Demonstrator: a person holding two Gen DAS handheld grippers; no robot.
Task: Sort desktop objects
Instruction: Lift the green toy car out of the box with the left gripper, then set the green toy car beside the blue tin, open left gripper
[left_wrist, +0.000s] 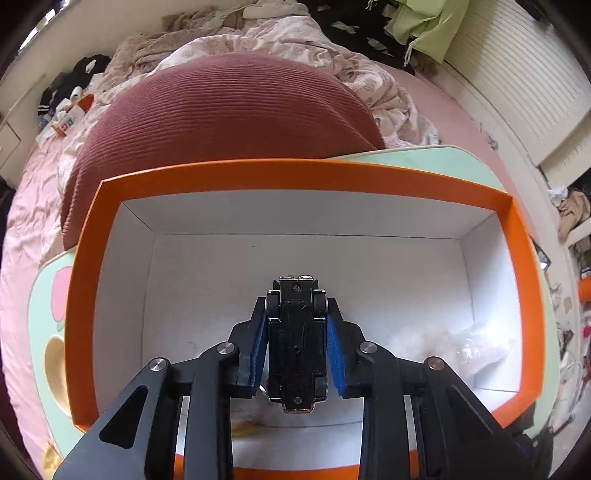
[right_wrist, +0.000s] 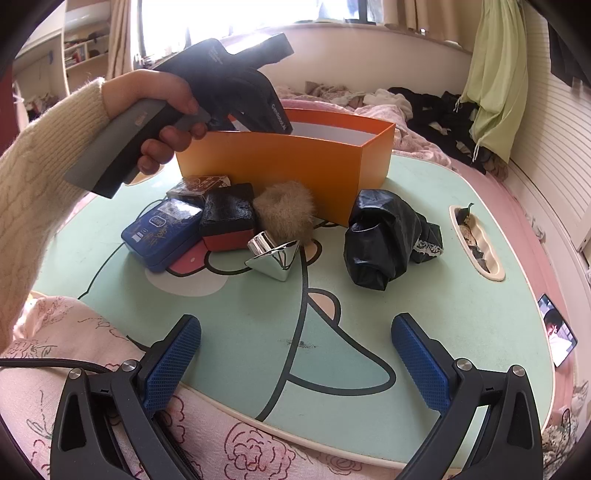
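Observation:
My left gripper (left_wrist: 297, 325) is shut on a small black toy car (left_wrist: 297, 343), held underside up inside the orange box (left_wrist: 258, 173) above its white floor. A white fluffy item (left_wrist: 450, 347) lies in the box at the right. In the right wrist view the left gripper's fingertips are hidden inside the orange box (right_wrist: 280, 162). My right gripper (right_wrist: 295, 354) is open and empty, low over the near edge of the green tray table (right_wrist: 424, 295). On the table lie a blue tin (right_wrist: 162, 229), a black-and-red box (right_wrist: 229, 218), a brown fur ball (right_wrist: 284, 210), a silver cone (right_wrist: 275, 254) and a black plastic bag (right_wrist: 380, 240).
A dark packet (right_wrist: 199, 184) lies behind the blue tin. A cream slot (right_wrist: 476, 243) in the table's right side holds small items. A phone (right_wrist: 557, 332) lies at the right on the pink bedding. A maroon cushion (left_wrist: 229, 107) sits beyond the box.

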